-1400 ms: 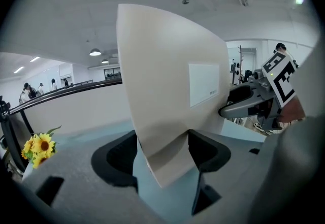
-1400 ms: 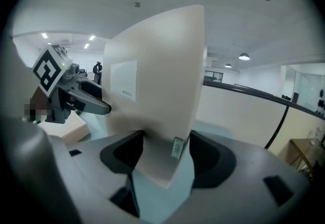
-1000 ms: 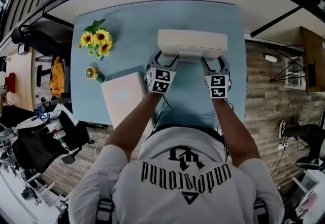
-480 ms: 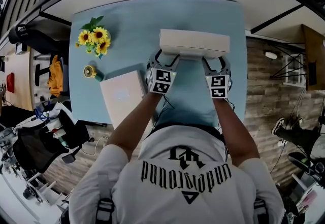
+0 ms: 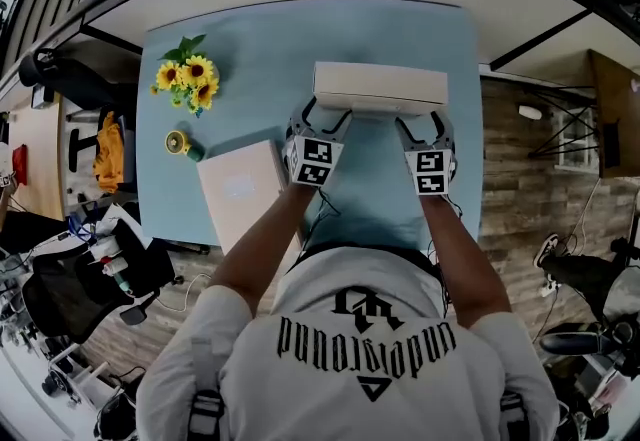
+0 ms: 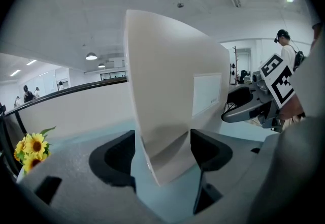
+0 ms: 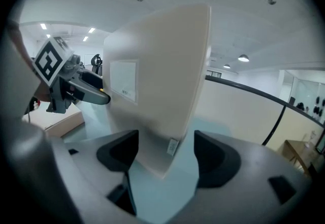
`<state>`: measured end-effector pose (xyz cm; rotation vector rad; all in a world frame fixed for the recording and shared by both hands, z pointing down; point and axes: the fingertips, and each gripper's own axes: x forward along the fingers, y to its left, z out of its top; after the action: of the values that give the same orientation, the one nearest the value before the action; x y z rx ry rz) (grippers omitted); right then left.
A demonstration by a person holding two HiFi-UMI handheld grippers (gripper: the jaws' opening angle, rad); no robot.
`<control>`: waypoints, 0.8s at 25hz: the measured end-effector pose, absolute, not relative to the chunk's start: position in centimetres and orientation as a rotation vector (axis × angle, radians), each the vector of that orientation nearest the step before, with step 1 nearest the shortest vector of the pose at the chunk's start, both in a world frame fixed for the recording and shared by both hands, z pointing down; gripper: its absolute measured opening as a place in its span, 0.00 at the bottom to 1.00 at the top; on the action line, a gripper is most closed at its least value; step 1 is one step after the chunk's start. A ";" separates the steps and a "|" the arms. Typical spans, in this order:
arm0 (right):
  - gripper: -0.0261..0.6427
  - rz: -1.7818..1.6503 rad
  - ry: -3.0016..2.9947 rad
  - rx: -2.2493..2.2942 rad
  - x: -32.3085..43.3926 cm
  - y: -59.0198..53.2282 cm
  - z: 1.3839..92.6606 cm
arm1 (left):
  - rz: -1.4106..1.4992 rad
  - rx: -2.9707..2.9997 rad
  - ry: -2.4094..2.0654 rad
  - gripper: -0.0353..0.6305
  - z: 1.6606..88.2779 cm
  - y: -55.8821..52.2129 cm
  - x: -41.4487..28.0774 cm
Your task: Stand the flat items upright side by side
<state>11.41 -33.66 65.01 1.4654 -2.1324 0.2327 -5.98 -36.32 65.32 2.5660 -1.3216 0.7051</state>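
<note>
The flat cream cardboard box (image 5: 380, 87) is standing upright on the pale blue table (image 5: 250, 39). The left gripper (image 5: 322, 112) and right gripper (image 5: 420, 117) are straddling its ends without pressing, their jaws having just been opening. A forearm is partly hiding a second cream box (image 5: 238, 191).

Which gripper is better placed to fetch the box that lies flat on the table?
Left. The left gripper, jaws just opening with the upright box between them, is next to the lying box.

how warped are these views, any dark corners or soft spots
Head view: strong fisheye, edges of the table bow, detail stays sharp. Left gripper view: black vignetted corners, the white box bulges, its near edge soft. Right gripper view: the same.
</note>
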 end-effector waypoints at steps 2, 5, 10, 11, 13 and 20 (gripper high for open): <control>0.56 0.231 -2.132 1.470 11.6 -33.2 64.7 | 0.699 2.568 -1.321 0.58 65.1 -36.0 -6.2; 0.56 0.236 -2.139 1.483 12.0 -32.3 64.0 | 0.669 2.566 -1.324 0.59 64.7 -35.2 -6.5; 0.55 0.244 -2.167 1.494 12.6 -30.4 62.5 | 0.626 2.563 -1.342 0.59 62.5 -33.6 -6.9; 0.55 0.241 -2.176 1.491 12.6 -29.9 62.3 | 0.614 2.557 -1.350 0.59 62.1 -33.1 -7.0; 0.55 0.234 -2.199 1.485 12.7 -28.8 61.8 | 0.589 2.553 -1.367 0.59 61.2 -32.1 -7.2; 0.55 0.225 -2.319 1.450 12.0 -24.2 58.2 | 0.507 2.554 -1.434 0.59 58.0 -27.2 -6.9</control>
<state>11.97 -24.18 58.19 1.4504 -2.3189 0.2247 -6.94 -27.21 57.98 2.5543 -1.4342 0.5072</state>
